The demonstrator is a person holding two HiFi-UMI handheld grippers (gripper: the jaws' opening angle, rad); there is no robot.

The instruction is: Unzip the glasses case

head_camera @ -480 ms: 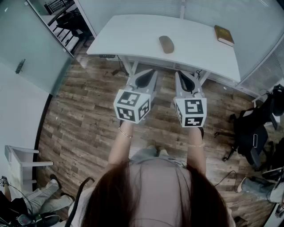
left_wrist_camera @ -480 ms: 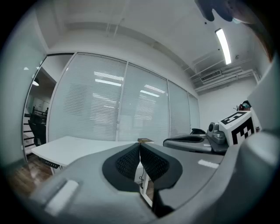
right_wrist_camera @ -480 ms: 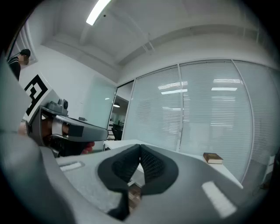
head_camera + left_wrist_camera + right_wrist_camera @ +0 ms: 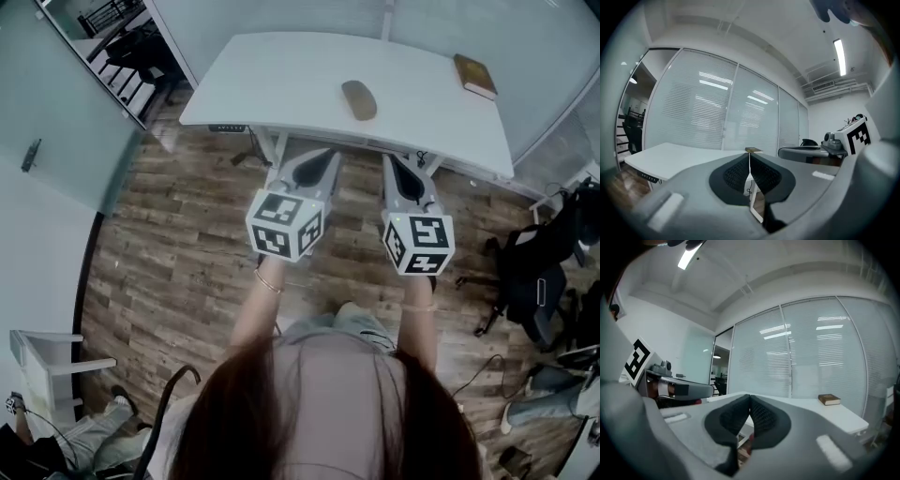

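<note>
While the glasses case [image 4: 359, 99] lies alone on the white desk [image 4: 272, 84], no unzipping looks begun; the left gripper [image 4: 319, 161] and right gripper [image 4: 398, 167] hang in front of the desk, both pressed together, holding nothing.

An office: a white table [image 4: 281, 84] at 12 o'clock before glass partition walls [image 4: 717, 108] with blinds, a black office chair [image 4: 527, 274] at 3 o'clock, a ceiling strip light [image 4: 839, 56], wood-plank floor [image 4: 169, 253].

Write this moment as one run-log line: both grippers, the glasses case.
stage: unzipping not begun | left gripper: shut, empty | right gripper: shut, empty | brown oval glasses case: on white table, untouched
</note>
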